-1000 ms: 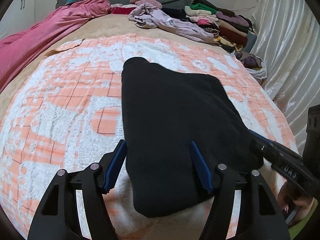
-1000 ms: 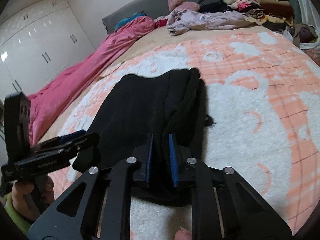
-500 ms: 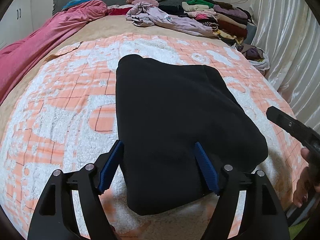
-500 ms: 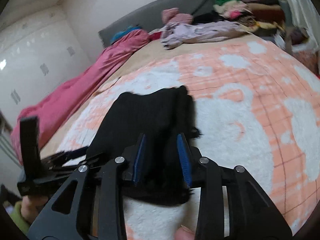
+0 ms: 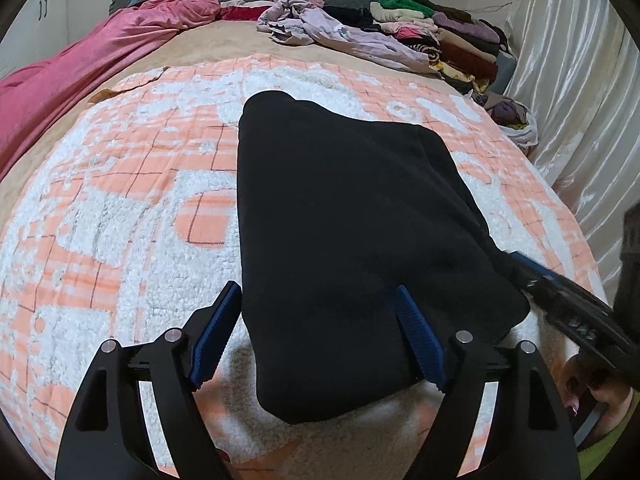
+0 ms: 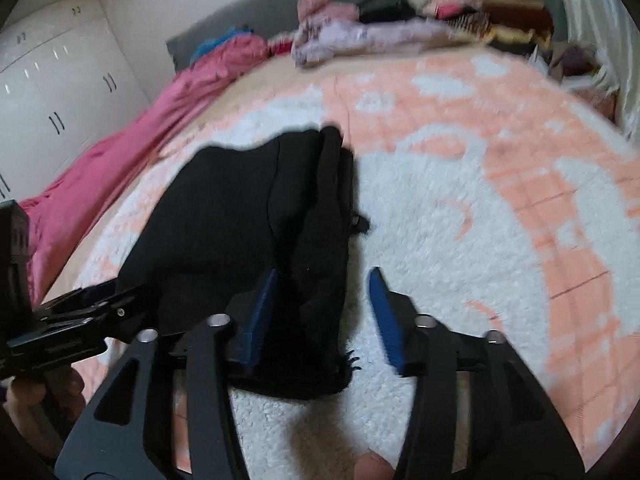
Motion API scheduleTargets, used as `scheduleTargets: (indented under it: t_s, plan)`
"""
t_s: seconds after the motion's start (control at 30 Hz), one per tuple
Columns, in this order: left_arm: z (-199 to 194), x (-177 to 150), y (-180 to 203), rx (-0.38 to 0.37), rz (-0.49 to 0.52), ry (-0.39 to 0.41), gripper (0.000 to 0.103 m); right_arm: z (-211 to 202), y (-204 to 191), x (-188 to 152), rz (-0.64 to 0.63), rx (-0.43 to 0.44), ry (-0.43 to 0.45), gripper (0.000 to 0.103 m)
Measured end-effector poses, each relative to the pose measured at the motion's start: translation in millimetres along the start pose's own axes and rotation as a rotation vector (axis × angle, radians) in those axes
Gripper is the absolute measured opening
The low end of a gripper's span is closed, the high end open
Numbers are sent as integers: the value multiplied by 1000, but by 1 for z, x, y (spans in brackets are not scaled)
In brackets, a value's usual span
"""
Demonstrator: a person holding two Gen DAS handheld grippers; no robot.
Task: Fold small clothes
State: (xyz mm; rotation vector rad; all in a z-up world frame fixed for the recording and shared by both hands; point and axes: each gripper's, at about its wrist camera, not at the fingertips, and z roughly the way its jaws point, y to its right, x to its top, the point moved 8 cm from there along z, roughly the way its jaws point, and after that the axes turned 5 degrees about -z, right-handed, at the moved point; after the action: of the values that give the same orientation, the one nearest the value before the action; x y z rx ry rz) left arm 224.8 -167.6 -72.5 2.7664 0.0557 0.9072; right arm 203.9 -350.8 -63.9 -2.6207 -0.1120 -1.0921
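Observation:
A black folded garment (image 5: pixel 340 220) lies flat on the orange-and-white fleece blanket (image 5: pixel 120 220). My left gripper (image 5: pixel 318 336) hangs over its near end, jaws wide and still opening; the left pad stands just off the cloth's edge and the right pad stands over the cloth, neither squeezing it. In the right wrist view the same garment (image 6: pixel 240 220) shows its layered right edge between the jaws of my right gripper (image 6: pixel 322 316), which are opening and no longer pinch it. Each gripper also shows in the other's view: right gripper (image 5: pixel 560 300), left gripper (image 6: pixel 80 312).
A pink quilt (image 5: pixel 80 64) runs along the bed's left side. A lilac garment (image 5: pixel 340 36) and a stack of folded clothes (image 5: pixel 440 36) sit at the far end. A white curtain (image 5: pixel 580 100) borders the right side; white wardrobe doors (image 6: pixel 48 80) stand beyond the left.
The right gripper's jaws, shut on the garment's right edge a second ago, have spread apart and let it go. The left jaws have widened a little. The garment has settled flat.

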Motion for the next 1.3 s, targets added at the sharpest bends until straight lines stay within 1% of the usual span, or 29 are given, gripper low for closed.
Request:
scheduleTargets:
  t_s: [0.03,0.07,0.1,0.13,0.17,0.23,0.3,0.33,0.4,0.47,0.53,0.6,0.73,0.83,0.97,1.07,1.13,1.3]
  plan:
    - [-1,-1,0,-1,0,1,78,-6,0,0,-9,-16,21,62]
    - [-3,-1,0,-3,1,2,77,-14,0,-2,-15,-26,50,65]
    - [-4,-2,-1,-4,3,4,77,-21,-1,-3,-17,-26,74,67]
    - [-7,-3,-1,-2,4,9,78,-26,-1,-4,-18,-29,89,73]
    - [-9,-3,-2,-1,5,13,80,-34,-1,-5,-18,-45,118,81]
    - [-15,-4,-3,-3,3,29,86,-50,-1,-6,-22,-75,181,84]
    - [-25,-5,-5,0,5,50,95,-68,-5,-8,-33,-98,247,90]
    - [-31,-6,-5,-1,10,62,96,-73,-6,-7,-36,-105,269,92]
    - [-42,-7,-7,-5,16,82,98,-87,-12,-9,-50,-103,310,93]
    - [-51,-8,-8,-8,20,100,98,-98,-17,-12,-65,-105,342,94]
    - [-63,-12,-9,-7,31,122,98,-106,-22,-17,-80,-104,355,94]
    - [-75,-17,-10,0,41,143,98,-112,-28,-21,-92,-107,358,94]
    - [-91,-30,-14,11,63,162,99,-119,-39,-34,-108,-79,339,94]
    - [-98,-44,-18,20,66,165,99,-119,-46,-47,-106,-57,300,94]
    - [-103,-63,-27,29,59,161,99,-116,-53,-64,-116,-58,237,94]
    - [-104,-79,-33,36,61,155,99,-111,-55,-79,-123,-90,183,94]
    - [-102,-91,-39,42,58,138,99,-106,-57,-86,-123,-90,149,94]
    - [-94,-111,-51,45,35,86,99,-95,-58,-104,-126,-117,68,94]
